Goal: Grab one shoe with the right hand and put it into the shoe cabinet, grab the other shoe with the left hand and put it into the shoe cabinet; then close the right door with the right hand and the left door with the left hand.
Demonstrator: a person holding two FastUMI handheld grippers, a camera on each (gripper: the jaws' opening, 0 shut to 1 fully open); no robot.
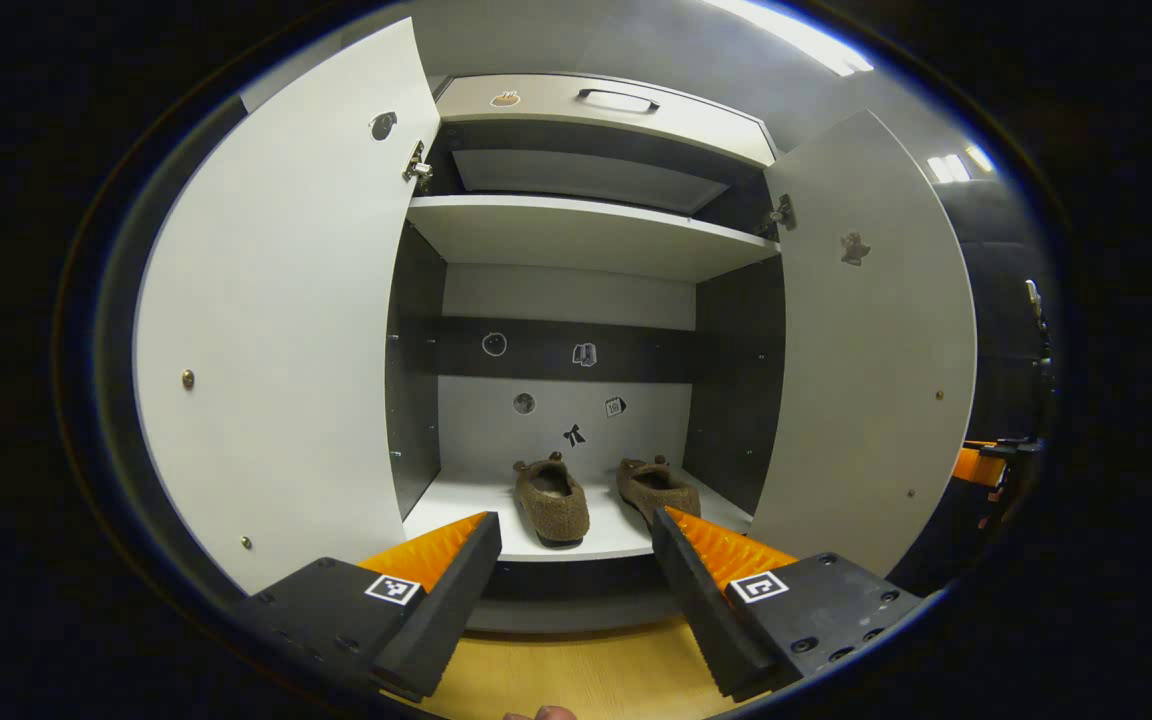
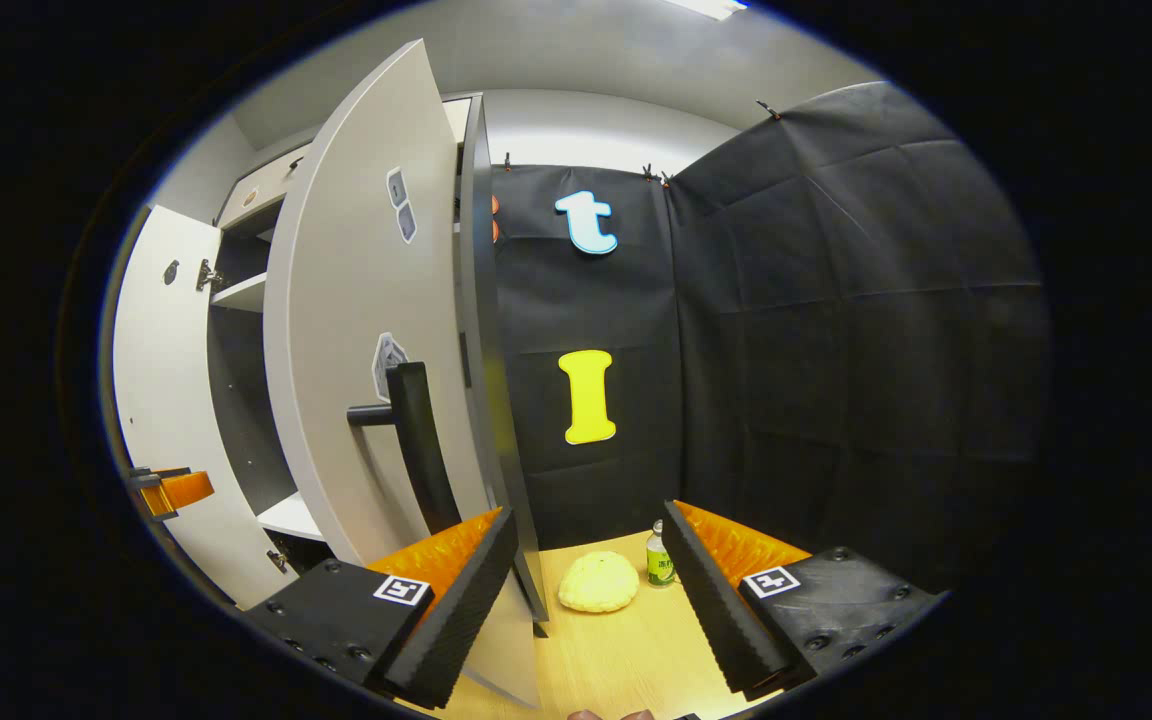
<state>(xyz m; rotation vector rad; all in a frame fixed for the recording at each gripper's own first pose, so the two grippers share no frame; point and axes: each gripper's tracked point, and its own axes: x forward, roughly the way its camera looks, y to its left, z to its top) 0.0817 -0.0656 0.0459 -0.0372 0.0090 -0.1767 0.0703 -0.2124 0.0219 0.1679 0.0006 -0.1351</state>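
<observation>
Doors left to close, both shoes already inside the shoe cabinet (image 1: 576, 235).

Left shoe (image 1: 550, 498) and right shoe (image 1: 658, 486) sit side by side on the cabinet's bottom shelf. The right door (image 2: 366, 340) looks a light, stiff panel on hinges that should swing freely; its handle (image 2: 416, 440) or outer edge is the place to push. The right gripper (image 2: 586, 590) hangs spread wide, empty, just beside that door's edge. The left gripper (image 1: 576, 570) faces the cabinet, likewise spread and empty, the left door (image 1: 276, 330) beside it.
</observation>
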